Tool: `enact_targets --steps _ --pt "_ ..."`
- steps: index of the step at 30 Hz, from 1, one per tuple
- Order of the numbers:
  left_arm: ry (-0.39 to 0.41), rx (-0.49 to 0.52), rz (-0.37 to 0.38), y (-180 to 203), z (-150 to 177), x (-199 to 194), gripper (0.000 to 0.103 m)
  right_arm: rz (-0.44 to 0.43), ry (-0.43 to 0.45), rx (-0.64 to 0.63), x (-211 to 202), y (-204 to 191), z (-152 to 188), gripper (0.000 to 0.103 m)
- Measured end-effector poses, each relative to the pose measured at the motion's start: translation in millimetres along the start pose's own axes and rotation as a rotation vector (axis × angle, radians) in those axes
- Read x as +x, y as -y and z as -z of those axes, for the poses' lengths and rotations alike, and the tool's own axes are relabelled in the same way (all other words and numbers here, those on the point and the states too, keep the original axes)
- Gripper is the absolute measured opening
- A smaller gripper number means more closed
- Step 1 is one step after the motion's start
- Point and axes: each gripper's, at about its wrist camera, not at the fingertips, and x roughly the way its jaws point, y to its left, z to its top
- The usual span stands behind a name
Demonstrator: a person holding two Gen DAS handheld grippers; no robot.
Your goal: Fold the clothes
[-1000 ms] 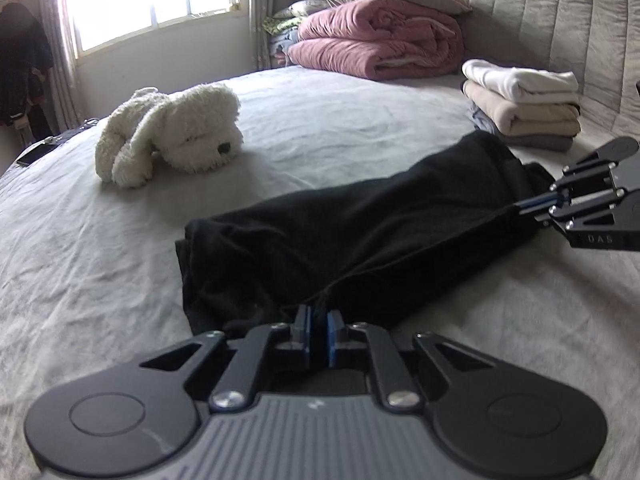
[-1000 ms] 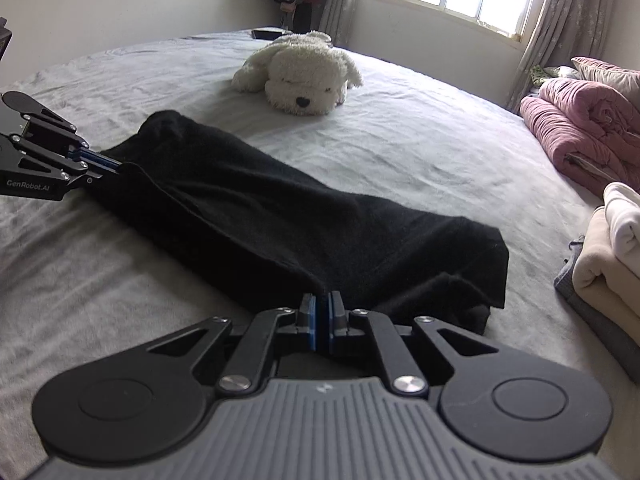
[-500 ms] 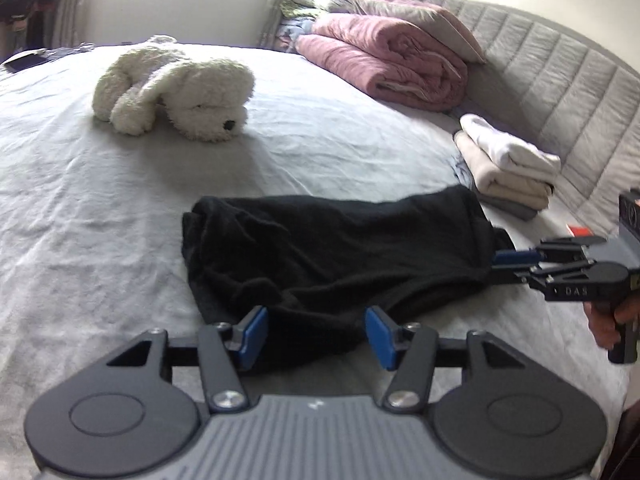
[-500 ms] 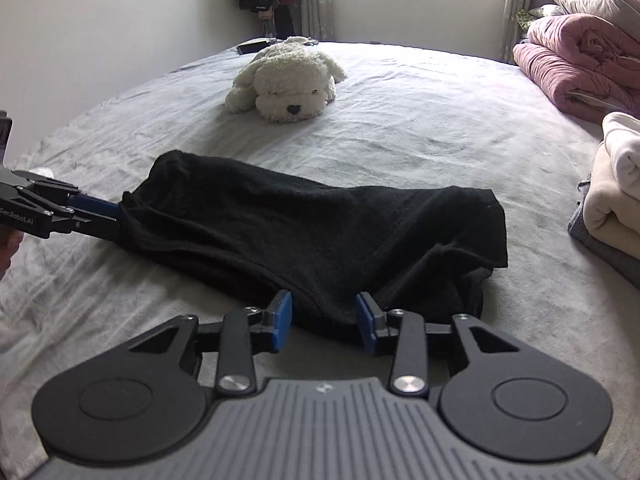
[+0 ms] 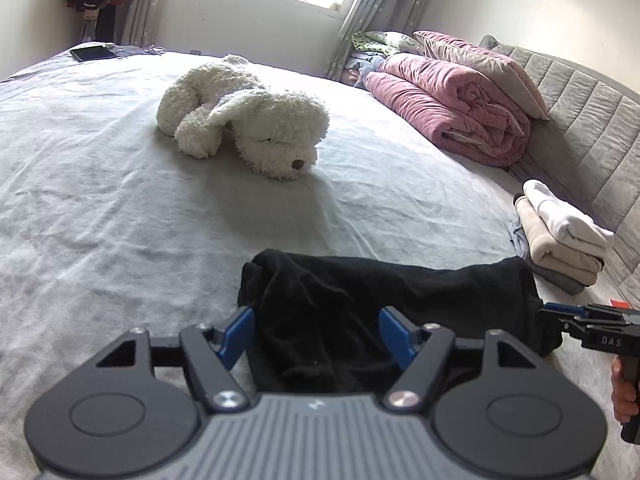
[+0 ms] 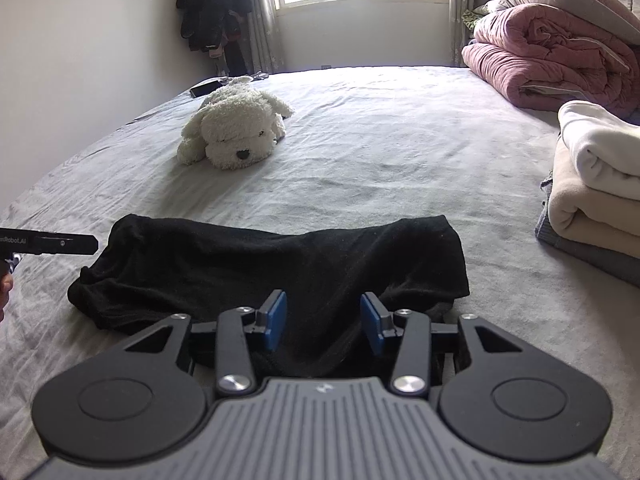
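Garment: black cloth (image 6: 280, 264) lies as a long, rumpled band low in both frames, on the grey bed (image 6: 400, 152), doubled over but uneven at its ends.
Left gripper (image 5: 316, 334): released, blue pads spread, straddling a bunched end of the cloth at bottom centre.
Right gripper (image 6: 324, 320): released too, pads wide apart over the near edge, gripping nothing.
Stage: fits either a fold just laid down or a fresh grasp coming; the frames do not settle which.
Risk: closing on the lumpy end could catch one layer only, so the fold slides open or skews.
Stack (image 6: 596, 196): folded white and beige pieces at right, near the cloth's far end; a careless sweep could topple them.
Toy (image 6: 236, 132): white plush dog, upper middle, well clear.
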Motion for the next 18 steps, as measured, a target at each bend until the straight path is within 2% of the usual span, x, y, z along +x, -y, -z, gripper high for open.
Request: enact_targets --steps 8,14,18 --pt "-0.011 -0.052 -0.041 -9.2 -0.6 14.8 0.072 0.027 0.015 0.026 6.1 0.1 -4.1 0.046" --pt "-0.012 -0.184 -0.024 -25.4 -2.6 25.4 0.064 0.043 0.008 0.043 13.4 2.8 -4.9 0.046" --pt "-0.013 -0.253 -0.012 -29.8 -2.8 33.2 0.051 0.048 0.005 0.051 17.9 3.4 -5.8 0.046"
